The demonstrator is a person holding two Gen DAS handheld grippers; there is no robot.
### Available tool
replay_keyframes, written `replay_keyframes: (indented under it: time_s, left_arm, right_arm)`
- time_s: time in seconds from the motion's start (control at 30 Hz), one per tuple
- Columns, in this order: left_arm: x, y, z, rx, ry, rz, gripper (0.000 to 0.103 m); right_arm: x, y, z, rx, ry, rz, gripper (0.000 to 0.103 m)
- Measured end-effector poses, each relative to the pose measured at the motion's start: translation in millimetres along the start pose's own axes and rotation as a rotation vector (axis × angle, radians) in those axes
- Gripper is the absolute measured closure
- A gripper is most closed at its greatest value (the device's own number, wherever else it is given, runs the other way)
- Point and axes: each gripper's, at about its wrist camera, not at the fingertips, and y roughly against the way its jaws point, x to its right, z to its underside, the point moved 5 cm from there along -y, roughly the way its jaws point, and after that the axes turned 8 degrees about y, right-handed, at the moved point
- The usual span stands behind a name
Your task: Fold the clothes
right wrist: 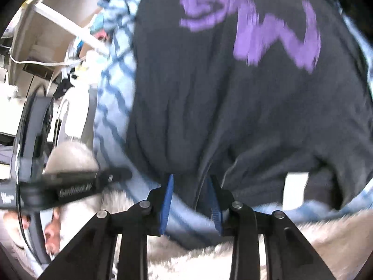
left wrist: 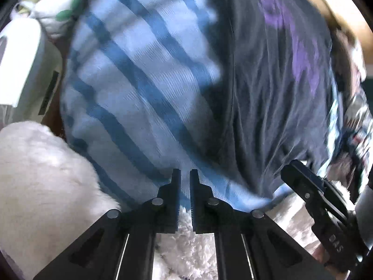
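I am holding the dark navy T-shirt with purple lettering (right wrist: 233, 107) over the blue-and-white checked cloth (left wrist: 139, 88), above the white fluffy blanket (left wrist: 186, 245). My right hand-held gripper (right wrist: 191, 200), jaws part open, is pinching its hem at 6 o'clock. My left hand-held gripper (left wrist: 185, 186) is nearly closed on the checked edge. I am keeping both corners level and taut.

my dark shirt (right wrist: 233, 105): matt soft cloth | striped cloth (left wrist: 139, 93): ribbed weave | white blanket (left wrist: 46, 175): fluffy pile
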Motion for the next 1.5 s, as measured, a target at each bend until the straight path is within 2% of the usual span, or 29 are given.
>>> replay_keyframes:
  time_s: [0.03, 0.1, 0.13, 0.17, 0.2, 0.27, 0.37, 0.43, 0.5, 0.57, 0.63, 0.7, 0.73, 0.77, 0.8, 0.83, 0.97, 1.13, 1.37, 1.5]
  left_arm:
    - [-7, 9, -4, 0.034, 0.037, 0.047, 0.094]
    - [-22, 28, -13, 0.112, 0.137, 0.16, 0.072]
    - [-30, 37, -17, 0.151, 0.185, 0.215, 0.043]
    - [-38, 45, -19, 0.187, 0.212, 0.252, 0.032]
    - [-45, 52, -21, 0.22, 0.239, 0.289, 0.032]
    - [-59, 59, -19, 0.237, 0.274, 0.375, 0.032]
    - [-65, 71, -42, 0.257, 0.336, 0.552, 0.032]
    - [-59, 73, -43, 0.263, 0.36, 0.64, 0.032]
    - [-54, 72, -38, 0.273, 0.381, 0.69, 0.032]
    - [-60, 72, -47, 0.279, 0.395, 0.709, 0.032]
    - [-61, 71, -59, 0.278, 0.392, 0.698, 0.032]
    - [-61, 70, -71, 0.277, 0.39, 0.687, 0.032]
    - [-56, 69, -77, 0.277, 0.383, 0.686, 0.032]
    - [-50, 68, -84, 0.277, 0.376, 0.684, 0.032]
    - [-45, 68, -90, 0.277, 0.37, 0.683, 0.032]
    - [-39, 67, -96, 0.276, 0.363, 0.681, 0.032]
    - [-18, 64, -121, 0.275, 0.336, 0.675, 0.032]
    - [12, 57, -150, 0.259, 0.312, 0.677, 0.032]
    - [44, 30, -152, 0.171, 0.37, 0.798, 0.032]
    - [51, 14, -148, 0.14, 0.407, 0.827, 0.032]
  right_arm:
    - [-2, 2, -7, 0.02, 0.005, 0.005, 0.068]
    - [-10, 1, -18, 0.037, 0.026, 0.008, 0.064]
    - [-16, 3, -23, 0.043, 0.047, 0.012, 0.061]
    - [-23, 3, -29, 0.049, 0.067, 0.016, 0.058]
    - [-30, -1, -36, 0.053, 0.083, 0.022, 0.056]
    - [-44, -9, -50, 0.062, 0.114, 0.033, 0.055]
    - [-56, -20, -69, 0.067, 0.129, 0.041, 0.054]
    - [-61, -23, -84, 0.097, 0.136, 0.033, 0.054]
    - [-66, -25, -99, 0.127, 0.145, 0.029, 0.054]
    - [-70, -23, -115, 0.159, 0.18, 0.051, 0.053]
    - [-73, -29, -130, 0.162, 0.248, 0.141, 0.05]
    - [-72, -40, -137, 0.121, 0.314, 0.215, 0.053]
    - [-68, -45, -139, 0.093, 0.342, 0.24, 0.064]
    - [-63, -47, -140, 0.088, 0.342, 0.24, 0.08]
    - [-57, -47, -140, 0.089, 0.329, 0.23, 0.086]
    - [-45, -43, -140, 0.107, 0.275, 0.184, 0.096]
    - [4, -25, -139, 0.186, 0.013, -0.023, 0.098]
    - [56, -22, -131, 0.219, -0.201, -0.18, 0.098]
    - [66, -23, -123, 0.218, -0.209, -0.203, 0.097]
    - [68, -26, -122, 0.219, -0.225, -0.21, 0.096]
